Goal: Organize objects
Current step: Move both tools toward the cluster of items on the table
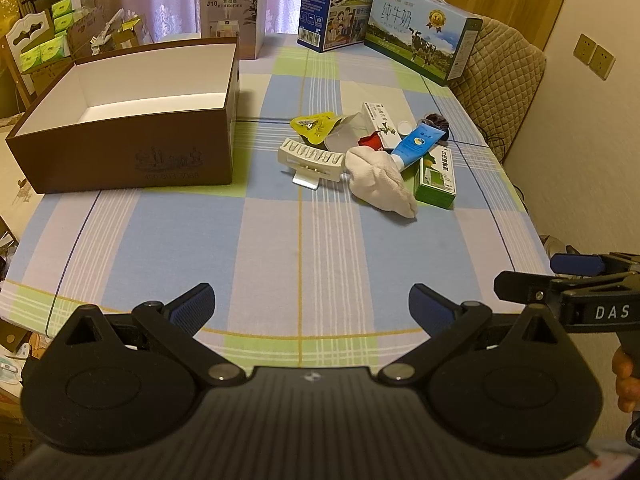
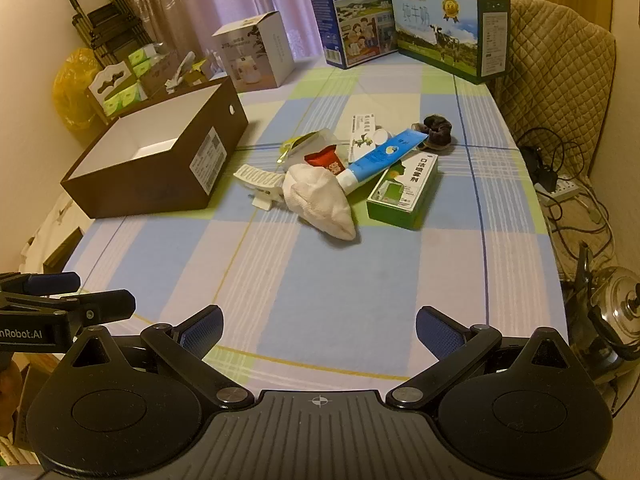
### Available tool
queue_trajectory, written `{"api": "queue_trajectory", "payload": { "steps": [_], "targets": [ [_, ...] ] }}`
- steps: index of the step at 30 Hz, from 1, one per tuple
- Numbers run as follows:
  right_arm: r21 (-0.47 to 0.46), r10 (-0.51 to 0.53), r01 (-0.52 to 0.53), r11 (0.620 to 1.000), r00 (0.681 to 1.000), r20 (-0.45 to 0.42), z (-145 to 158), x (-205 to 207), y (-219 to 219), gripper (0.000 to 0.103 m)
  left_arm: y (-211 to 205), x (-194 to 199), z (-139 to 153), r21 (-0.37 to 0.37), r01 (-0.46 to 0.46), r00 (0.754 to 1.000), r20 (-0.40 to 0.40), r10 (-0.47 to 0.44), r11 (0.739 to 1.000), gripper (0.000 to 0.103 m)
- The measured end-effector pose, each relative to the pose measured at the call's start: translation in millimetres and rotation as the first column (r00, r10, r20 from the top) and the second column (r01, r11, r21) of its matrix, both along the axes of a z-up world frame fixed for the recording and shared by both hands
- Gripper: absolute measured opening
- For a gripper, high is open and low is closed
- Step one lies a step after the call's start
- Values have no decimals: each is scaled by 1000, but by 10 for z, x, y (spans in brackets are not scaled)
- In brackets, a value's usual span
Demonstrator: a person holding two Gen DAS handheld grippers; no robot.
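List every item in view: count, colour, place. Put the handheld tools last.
storage box: 1, brown outside, white inside, open, left on the table
hair claw clip: 1, white, left edge of the pile
sock: 1, white, front of the pile
tube: 1, blue and white, lying across the pile
green carton: 1, green and white, right of the sock
red sachet: 1, behind the sock
yellow packet: 1, back left of the pile
scrunchie: 1, dark, back right of the pile
milk cartons: 2, blue, far table edge
humidifier box: 1, white, behind the storage box
left tool: 1, black, blue pads, open
right tool: 1, black, blue pads, open
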State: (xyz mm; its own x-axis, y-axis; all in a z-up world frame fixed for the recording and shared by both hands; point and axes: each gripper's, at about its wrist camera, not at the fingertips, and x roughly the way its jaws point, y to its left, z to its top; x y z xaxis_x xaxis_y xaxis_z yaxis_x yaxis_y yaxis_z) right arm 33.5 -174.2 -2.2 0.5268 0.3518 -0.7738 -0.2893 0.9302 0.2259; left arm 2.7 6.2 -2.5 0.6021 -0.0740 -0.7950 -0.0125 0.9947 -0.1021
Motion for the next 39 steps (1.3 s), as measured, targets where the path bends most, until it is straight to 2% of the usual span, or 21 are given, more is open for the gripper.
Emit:
{"api": "queue_trajectory", "payload": {
  "steps": [18, 39],
  "targets": [
    [4, 1, -1, 1000, 1000, -3, 3, 16, -51, 101, -136, 58, -6, 10, -3, 1000, -6, 3, 1000, 102],
    [23, 6, -6, 1000, 1000, -13, -113, -136, -369, 101, -261, -40, -84, 23, -66, 997, -32, 67, 998, 102]
  ]
}}
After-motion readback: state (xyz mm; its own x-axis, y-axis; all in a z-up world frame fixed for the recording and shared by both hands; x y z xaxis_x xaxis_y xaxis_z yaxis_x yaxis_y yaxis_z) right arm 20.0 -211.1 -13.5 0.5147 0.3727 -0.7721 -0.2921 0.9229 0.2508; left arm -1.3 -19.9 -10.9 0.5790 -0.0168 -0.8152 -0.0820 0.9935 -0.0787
